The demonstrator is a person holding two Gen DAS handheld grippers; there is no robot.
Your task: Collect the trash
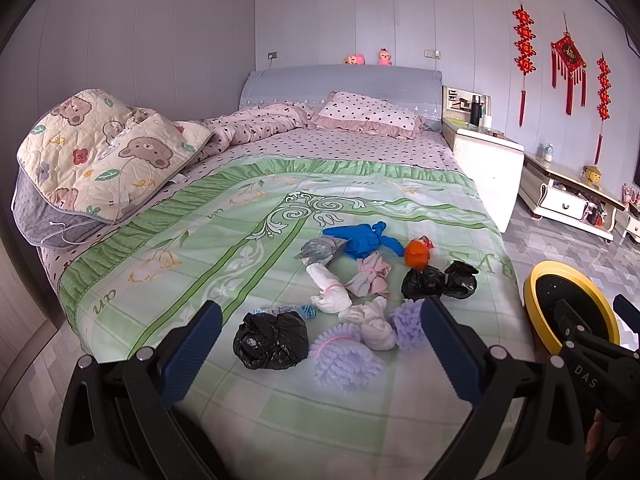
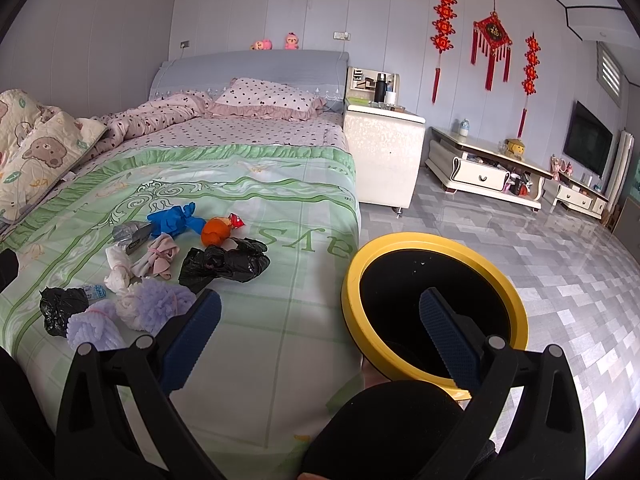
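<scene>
Several pieces of trash lie in a cluster on the green bedspread [image 1: 168,280]: a black bag ball [image 1: 271,340], a second black bag [image 1: 438,280], lilac fluffy bundles [image 1: 346,360], white bundles [image 1: 330,286], a pink cloth [image 1: 368,278], a blue glove [image 1: 366,238] and an orange ball [image 1: 417,255]. My left gripper [image 1: 320,344] is open and empty, held above the near end of the cluster. My right gripper [image 2: 320,334] is open and empty, between the bed edge and the yellow-rimmed black bin [image 2: 434,308]. The cluster also shows in the right wrist view [image 2: 160,264].
The bin also shows at the right edge of the left wrist view [image 1: 572,312], beside the bed. A bear-print quilt [image 1: 100,156] lies at the bed's left. A white nightstand [image 2: 384,152] and a low TV cabinet [image 2: 484,168] stand on the tiled floor [image 2: 540,264].
</scene>
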